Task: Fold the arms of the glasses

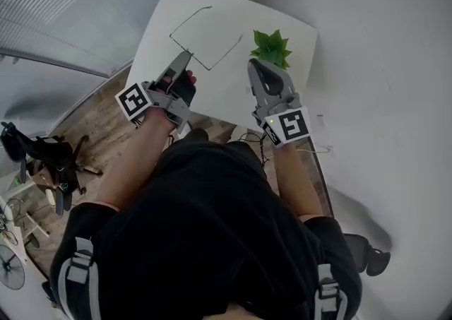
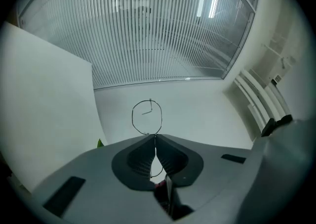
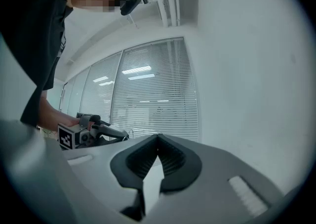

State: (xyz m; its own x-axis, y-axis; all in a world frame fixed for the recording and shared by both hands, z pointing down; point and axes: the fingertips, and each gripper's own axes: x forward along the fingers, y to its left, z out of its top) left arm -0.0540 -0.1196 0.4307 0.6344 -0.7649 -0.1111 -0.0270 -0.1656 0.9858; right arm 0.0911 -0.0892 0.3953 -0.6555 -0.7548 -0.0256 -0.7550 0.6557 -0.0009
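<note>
My left gripper (image 1: 185, 57) pinches the glasses (image 2: 132, 117) by the frame, steadying them over the table (image 1: 282, 32) at upper centre, so my closed, empty right gripper (image 1: 256, 66) can fold the arms.

No words, brands or numbers can be read anywhere. The left marker cube (image 1: 134, 100) and right marker cube (image 1: 293, 126) bear only black-and-white square patterns, possibly machine codes.

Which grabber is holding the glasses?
The left gripper: its jaws pinch the thin wire glasses. The right gripper, by the green plant, is shut on nothing.
</note>
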